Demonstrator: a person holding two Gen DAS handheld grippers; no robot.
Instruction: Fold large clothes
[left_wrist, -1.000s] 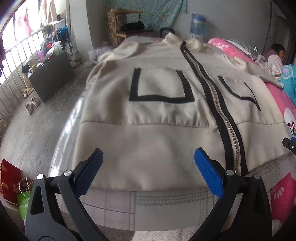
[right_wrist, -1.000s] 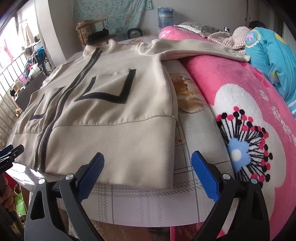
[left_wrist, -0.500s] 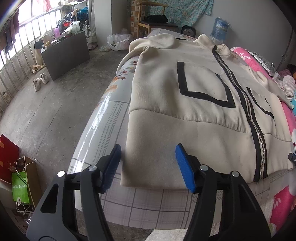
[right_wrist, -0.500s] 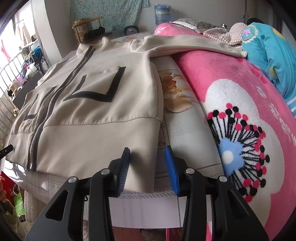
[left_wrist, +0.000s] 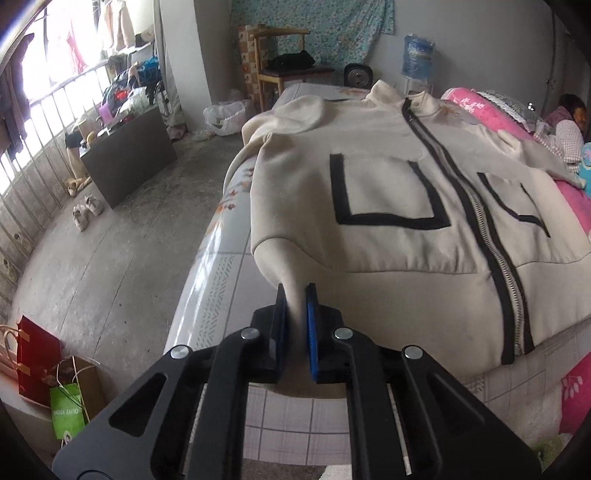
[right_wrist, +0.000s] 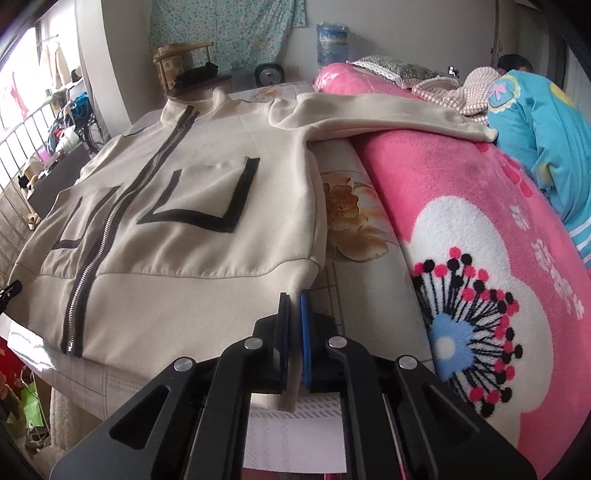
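A cream zip-up jacket (left_wrist: 388, 206) with black pocket trim lies front up and spread out on the bed (left_wrist: 218, 280). In the left wrist view my left gripper (left_wrist: 295, 295) has its jaws closing on the jacket's bottom left hem corner; the blue pads press the cloth, which is pulled up into a peak. In the right wrist view the jacket (right_wrist: 207, 236) shows its other corner, and my right gripper (right_wrist: 294, 299) has its jaws closing to a tight pinch on that bottom right hem corner. Its right sleeve (right_wrist: 388, 114) lies stretched over the pink blanket.
A pink flowered blanket (right_wrist: 461, 221) covers the bed's right side, and a person in blue (right_wrist: 535, 122) lies at its far end. Left of the bed is bare concrete floor with a dark cabinet (left_wrist: 125, 158), shoes and paper bags (left_wrist: 55, 380).
Both grippers went from wide open to closed on the jacket's bottom hem corners. The left one shifted left to the corner, and both corners are lifted slightly.
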